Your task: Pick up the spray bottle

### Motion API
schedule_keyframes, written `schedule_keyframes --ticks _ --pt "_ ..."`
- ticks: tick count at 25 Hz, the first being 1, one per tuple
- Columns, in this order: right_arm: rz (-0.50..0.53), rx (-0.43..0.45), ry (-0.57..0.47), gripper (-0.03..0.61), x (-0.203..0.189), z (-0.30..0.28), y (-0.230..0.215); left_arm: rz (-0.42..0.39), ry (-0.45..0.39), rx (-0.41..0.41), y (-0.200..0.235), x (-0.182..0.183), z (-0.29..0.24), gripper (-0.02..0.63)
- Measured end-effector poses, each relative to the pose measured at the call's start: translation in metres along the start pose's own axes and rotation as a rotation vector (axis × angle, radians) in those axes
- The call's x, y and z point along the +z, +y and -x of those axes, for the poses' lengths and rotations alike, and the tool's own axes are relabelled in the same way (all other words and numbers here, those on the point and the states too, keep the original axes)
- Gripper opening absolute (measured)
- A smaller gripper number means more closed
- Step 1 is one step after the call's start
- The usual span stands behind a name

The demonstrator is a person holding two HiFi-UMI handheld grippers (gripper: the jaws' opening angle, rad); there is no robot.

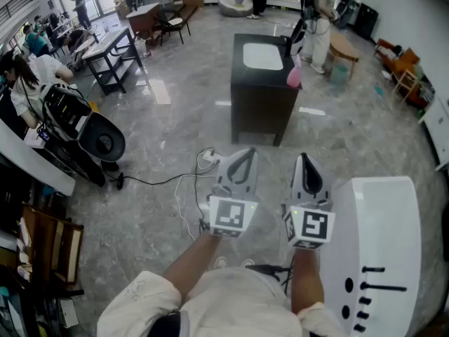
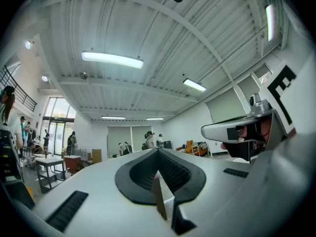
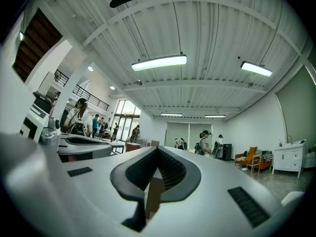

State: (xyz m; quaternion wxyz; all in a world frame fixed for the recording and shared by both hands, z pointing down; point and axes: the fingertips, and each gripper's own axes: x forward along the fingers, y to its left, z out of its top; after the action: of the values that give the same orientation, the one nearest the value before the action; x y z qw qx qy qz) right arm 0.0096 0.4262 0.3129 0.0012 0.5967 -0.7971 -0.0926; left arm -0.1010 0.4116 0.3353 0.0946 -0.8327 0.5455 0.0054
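A pink spray bottle (image 1: 294,72) stands at the right edge of a black table (image 1: 261,93) across the floor, well ahead of both grippers. In the head view my left gripper (image 1: 243,154) and right gripper (image 1: 303,159) are held side by side at waist height, pointing toward the table. The jaws of both are shut with nothing between them. Each gripper view looks along its closed jaws into the hall: the left gripper (image 2: 158,153) and the right gripper (image 3: 158,150). I cannot make out the bottle in either gripper view.
A white basin (image 1: 263,56) sits on the black table. A white cabinet (image 1: 379,251) stands close on my right. A white cable and plug strip (image 1: 203,161) lie on the floor ahead. A black stroller-like device (image 1: 88,128) stands at left. People stand beyond the table.
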Motion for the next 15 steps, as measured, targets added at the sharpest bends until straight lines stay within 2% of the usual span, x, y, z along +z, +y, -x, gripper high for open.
schedule_keyframes --ticks 9,15 --pt "-0.011 -0.005 0.026 0.006 -0.010 -0.005 -0.030 0.003 -0.005 0.000 -0.022 0.001 -0.025 0.002" --pt "-0.042 -0.028 0.005 0.007 -0.012 0.001 -0.043 0.000 0.016 0.002 -0.034 0.000 -0.025 0.002"
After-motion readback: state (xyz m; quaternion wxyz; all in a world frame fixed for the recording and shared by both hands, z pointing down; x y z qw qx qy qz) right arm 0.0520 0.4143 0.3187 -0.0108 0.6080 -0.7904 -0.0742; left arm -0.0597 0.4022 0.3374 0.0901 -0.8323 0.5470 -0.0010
